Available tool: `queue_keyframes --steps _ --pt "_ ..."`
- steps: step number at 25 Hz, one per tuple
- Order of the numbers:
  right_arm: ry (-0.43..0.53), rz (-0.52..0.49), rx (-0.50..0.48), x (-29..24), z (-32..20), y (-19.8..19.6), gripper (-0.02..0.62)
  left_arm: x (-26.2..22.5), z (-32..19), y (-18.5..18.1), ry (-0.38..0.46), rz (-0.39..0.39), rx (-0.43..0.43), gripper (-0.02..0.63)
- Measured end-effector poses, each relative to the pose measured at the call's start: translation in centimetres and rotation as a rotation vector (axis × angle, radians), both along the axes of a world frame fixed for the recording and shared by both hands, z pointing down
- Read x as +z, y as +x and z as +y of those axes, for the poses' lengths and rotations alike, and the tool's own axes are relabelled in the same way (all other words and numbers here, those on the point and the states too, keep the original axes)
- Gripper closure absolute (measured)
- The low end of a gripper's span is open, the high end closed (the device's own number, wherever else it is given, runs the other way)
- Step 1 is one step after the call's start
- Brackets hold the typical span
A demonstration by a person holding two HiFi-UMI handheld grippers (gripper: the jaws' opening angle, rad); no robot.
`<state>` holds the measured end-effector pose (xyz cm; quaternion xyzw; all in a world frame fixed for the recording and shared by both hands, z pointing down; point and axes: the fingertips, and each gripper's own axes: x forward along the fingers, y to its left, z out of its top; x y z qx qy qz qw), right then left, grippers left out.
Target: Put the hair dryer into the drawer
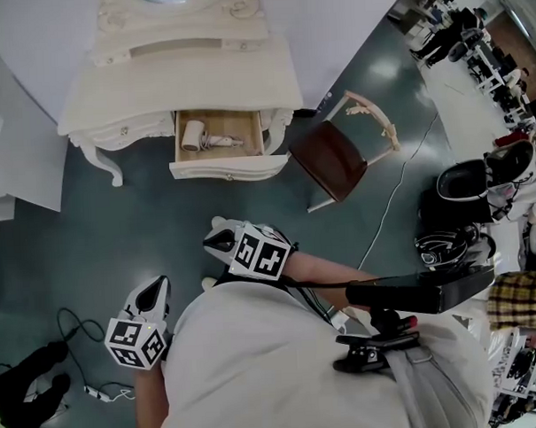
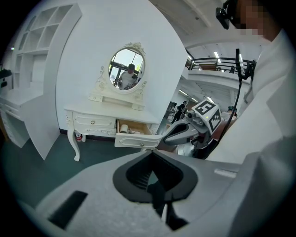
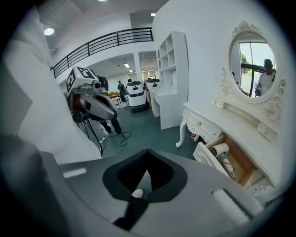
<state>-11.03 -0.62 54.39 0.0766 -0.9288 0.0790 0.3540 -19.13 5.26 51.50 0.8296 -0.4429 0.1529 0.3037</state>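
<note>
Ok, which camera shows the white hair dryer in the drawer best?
The right gripper view: the white hair dryer appears largest there, barrel and cord clear. The head view shows it smaller, from above; the left gripper view shows only a distant speck.

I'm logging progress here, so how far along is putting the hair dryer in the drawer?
Done: the hair dryer lies inside the open drawer of the dressing table, its cord beside it. In hand: nothing; the left gripper and right gripper are both shut and empty, well back from the table. Left: seemingly nothing of the placing itself; the drawer is not yet pushed shut.
</note>
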Motion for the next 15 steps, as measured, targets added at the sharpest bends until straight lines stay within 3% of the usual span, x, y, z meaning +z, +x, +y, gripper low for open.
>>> queue_keyframes --steps 15 --pt "-0.001 0.005 -0.003 0.5 -4.2 1.1 0.597 0.4 -4.3 0.9 -0.015 -0.005 0.011 0.604"
